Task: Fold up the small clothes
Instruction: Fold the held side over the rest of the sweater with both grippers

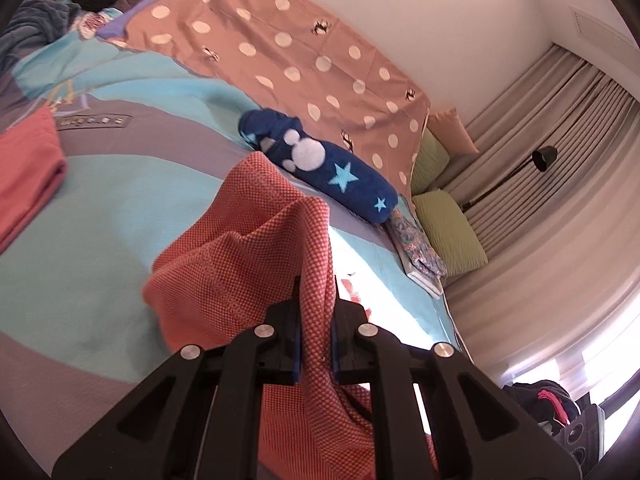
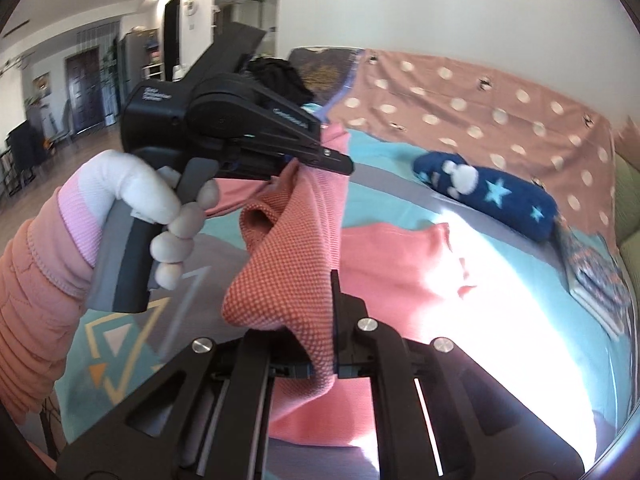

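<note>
A coral knit garment (image 1: 240, 264) is lifted off the bed with both grippers pinching it. My left gripper (image 1: 316, 300) is shut on a fold of its edge, and the cloth drapes away to the left. In the right wrist view my right gripper (image 2: 332, 292) is shut on another part of the same coral knit garment (image 2: 280, 264). There the left gripper (image 2: 336, 164) appears at upper left, held by a hand (image 2: 180, 220) in a pink sleeve, clamping the cloth's upper edge. The rest of the garment lies on the bed below.
The bed has a turquoise and grey cover (image 1: 100, 208). A folded coral cloth (image 1: 28, 176) lies at the left. A dark blue star-patterned roll (image 1: 328, 168) and a pink polka-dot sheet (image 1: 288, 52) lie beyond. Green pillows (image 1: 448, 232) and curtains (image 1: 540, 128) stand right.
</note>
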`<action>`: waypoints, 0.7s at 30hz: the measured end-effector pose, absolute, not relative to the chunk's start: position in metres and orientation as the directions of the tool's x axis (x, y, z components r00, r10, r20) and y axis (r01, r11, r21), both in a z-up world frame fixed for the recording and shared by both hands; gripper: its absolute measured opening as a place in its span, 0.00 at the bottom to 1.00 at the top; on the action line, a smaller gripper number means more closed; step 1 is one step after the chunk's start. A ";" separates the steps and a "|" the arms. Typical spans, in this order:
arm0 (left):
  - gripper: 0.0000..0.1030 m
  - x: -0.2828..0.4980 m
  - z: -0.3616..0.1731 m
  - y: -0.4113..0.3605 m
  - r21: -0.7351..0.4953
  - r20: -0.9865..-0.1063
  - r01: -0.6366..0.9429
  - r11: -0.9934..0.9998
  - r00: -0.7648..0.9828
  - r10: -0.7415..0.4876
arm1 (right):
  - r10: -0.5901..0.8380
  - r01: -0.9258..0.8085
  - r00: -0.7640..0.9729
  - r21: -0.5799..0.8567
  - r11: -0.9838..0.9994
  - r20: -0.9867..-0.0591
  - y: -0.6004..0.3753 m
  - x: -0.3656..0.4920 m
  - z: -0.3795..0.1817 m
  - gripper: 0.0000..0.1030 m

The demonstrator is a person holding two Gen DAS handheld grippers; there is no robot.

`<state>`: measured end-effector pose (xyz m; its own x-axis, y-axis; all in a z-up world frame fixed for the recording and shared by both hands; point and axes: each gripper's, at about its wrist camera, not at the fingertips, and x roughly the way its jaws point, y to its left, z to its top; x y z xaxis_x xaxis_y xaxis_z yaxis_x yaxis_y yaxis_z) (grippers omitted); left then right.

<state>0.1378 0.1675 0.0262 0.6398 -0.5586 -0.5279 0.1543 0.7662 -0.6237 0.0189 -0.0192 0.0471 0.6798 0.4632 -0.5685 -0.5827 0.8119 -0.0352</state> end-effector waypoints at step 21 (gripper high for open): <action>0.10 0.222 -0.017 0.048 -0.556 -0.682 0.166 0.814 0.468 -0.562 | 0.276 -0.405 0.693 -0.043 0.913 -0.666 -0.103 0.080 0.005 0.06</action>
